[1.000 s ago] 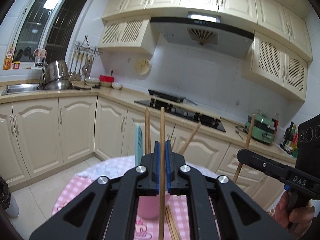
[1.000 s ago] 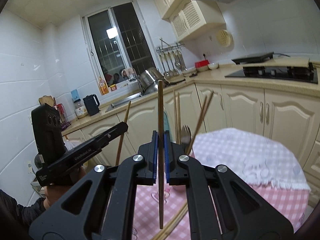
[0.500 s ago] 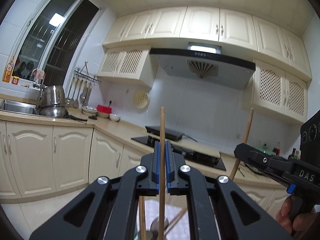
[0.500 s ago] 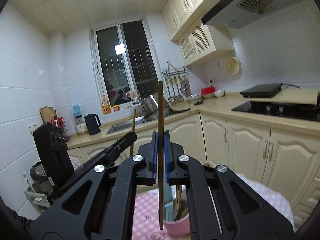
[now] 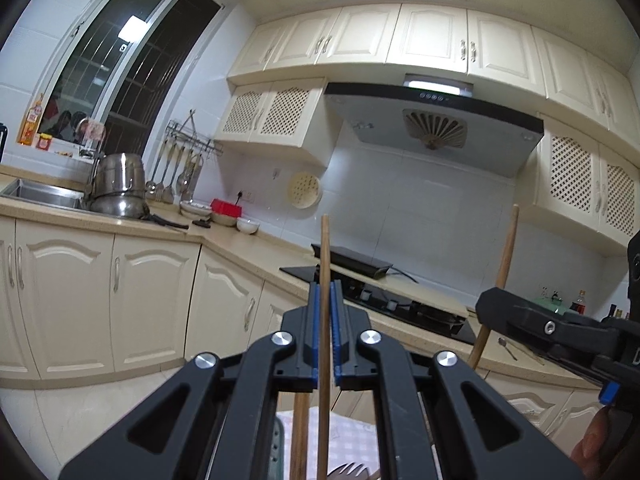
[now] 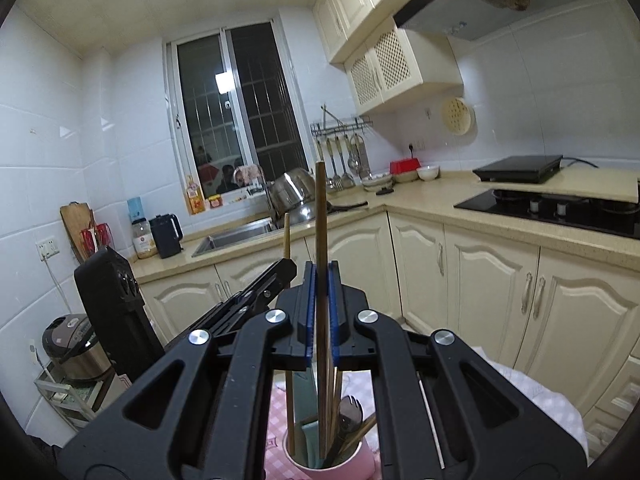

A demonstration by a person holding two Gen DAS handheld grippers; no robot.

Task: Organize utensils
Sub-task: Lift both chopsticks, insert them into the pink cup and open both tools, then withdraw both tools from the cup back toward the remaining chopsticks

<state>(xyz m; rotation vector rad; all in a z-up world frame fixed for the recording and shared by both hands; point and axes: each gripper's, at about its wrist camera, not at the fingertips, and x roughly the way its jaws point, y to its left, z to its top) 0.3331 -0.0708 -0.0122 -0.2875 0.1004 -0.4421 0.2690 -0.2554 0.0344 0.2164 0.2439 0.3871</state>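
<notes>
My left gripper is shut on a wooden chopstick held upright. My right gripper is shut on another wooden chopstick, also upright, with its lower end down in a pink cup. The cup stands on a pink checked tablecloth and holds several chopsticks, a fork and a teal utensil. In the left wrist view the right gripper shows at the right with its chopstick. In the right wrist view the left gripper shows at the left.
Cream kitchen cabinets and a counter run behind, with a sink and steel pots, a black hob and a range hood. A rice cooker stands on a low rack at left. Part of the tablecloth shows below the left gripper.
Both grippers have risen and tilted up with their chopsticks. The table has dropped out of the left view; the cup now sits right under the right gripper, with its chopstick lowered in.
</notes>
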